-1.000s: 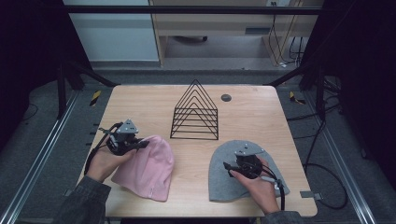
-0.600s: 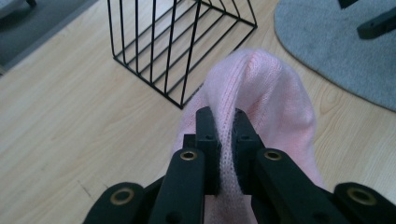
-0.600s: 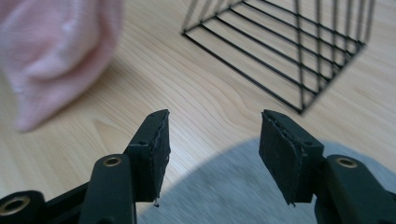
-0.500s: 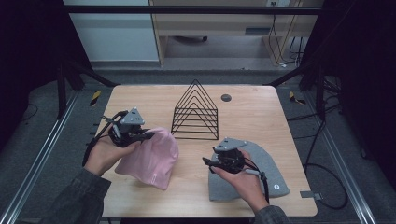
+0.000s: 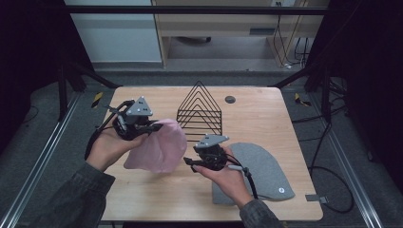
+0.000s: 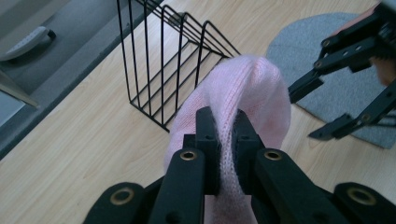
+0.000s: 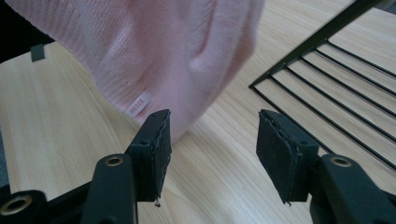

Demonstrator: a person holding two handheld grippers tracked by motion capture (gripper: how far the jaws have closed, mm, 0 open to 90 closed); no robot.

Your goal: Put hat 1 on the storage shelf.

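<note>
Your left claw (image 6: pixel 225 133) is clamped on a fold of the pink knit hat (image 5: pixel 159 145), lifted and drooping to the desk (image 5: pixel 266 118): it looks light, soft and limp, so bring your right claw (image 7: pixel 211 140), jaws apart, onto the ribbed edge by its label

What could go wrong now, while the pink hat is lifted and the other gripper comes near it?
The left hand-held gripper pinches only a thin fold of the pink knitted hat, so it may slip out. The open right hand-held gripper may close on air beside its edge. The hanging cloth may snag the black wire rack.
</note>
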